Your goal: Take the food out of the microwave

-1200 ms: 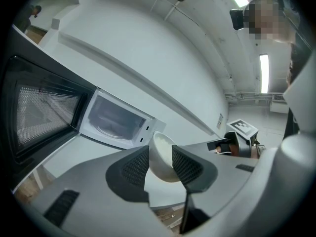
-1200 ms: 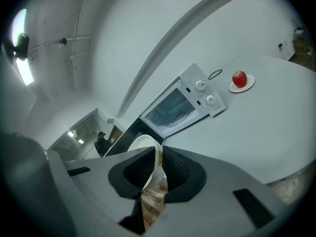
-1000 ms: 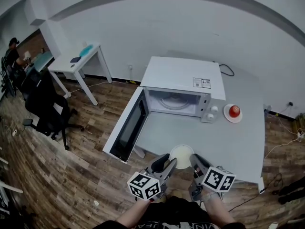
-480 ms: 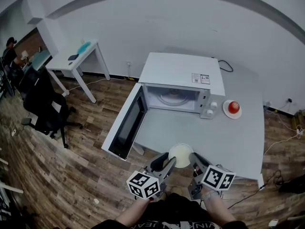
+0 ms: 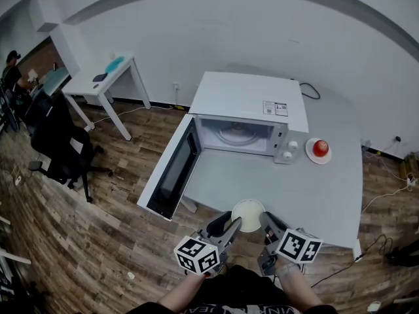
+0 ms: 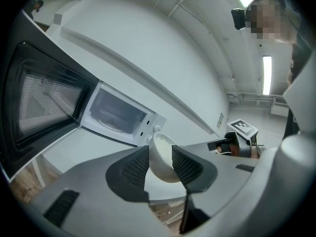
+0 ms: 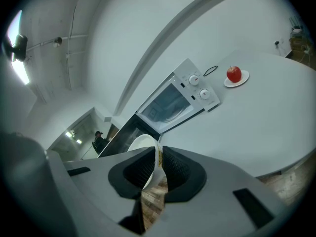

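in the head view, the white bowl (image 5: 249, 213) is sitting out in front of the microwave (image 5: 249, 100), well apart from its open cavity and by the edge of the grey table (image 5: 327, 188) farthest from it, much where it was a second ago; the left gripper (image 5: 230, 227) and right gripper (image 5: 268, 222) are flanking it just as before, and only the framing is shifting slightly, the microwave lying a little higher in the picture. the microwave door (image 5: 171, 175) is hanging wide open to the left, and a red apple (image 5: 321, 148) is resting on a saucer (image 5: 319, 157) just right of the microwave. in the left gripper view, the left gripper (image 6: 160, 162) is clamping both pads on the bowl (image 6: 162, 154), which is leaning tilted between them, with the microwave (image 6: 118, 115) lying beyond it. in the right gripper view, the right gripper (image 7: 157, 169) is pinching the thin rim of the bowl (image 7: 140, 143), jaws nearly together, while the microwave (image 7: 182, 95) is standing well beyond and the apple (image 7: 234, 74) is resting to its right.
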Demonstrator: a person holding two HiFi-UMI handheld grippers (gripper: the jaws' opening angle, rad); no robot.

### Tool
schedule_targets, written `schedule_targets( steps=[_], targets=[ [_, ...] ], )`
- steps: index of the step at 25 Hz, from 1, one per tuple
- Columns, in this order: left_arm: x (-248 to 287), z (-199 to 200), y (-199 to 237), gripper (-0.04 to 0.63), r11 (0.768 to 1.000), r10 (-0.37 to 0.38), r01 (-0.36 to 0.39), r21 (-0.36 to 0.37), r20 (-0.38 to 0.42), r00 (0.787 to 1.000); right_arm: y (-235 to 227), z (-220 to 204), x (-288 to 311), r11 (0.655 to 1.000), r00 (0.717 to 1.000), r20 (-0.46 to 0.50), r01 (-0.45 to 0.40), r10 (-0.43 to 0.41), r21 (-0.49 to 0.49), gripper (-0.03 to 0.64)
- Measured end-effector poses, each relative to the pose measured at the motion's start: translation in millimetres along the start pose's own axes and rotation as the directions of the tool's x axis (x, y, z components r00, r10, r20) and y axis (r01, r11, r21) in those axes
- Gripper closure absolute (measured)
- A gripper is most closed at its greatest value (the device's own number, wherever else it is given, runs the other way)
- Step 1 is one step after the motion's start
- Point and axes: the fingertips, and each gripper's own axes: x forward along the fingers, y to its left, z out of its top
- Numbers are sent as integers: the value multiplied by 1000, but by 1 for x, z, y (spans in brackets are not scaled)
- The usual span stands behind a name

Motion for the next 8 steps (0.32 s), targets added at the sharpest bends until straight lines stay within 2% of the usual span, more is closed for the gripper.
schedule_targets(
  steps=[8],
  targets=[
    [6, -2, 1, 460, 1000, 9, -9, -9, -5, 1000, -5, 5, 1, 1000, 1000, -3, -3, 3, -2, 565]
  ],
)
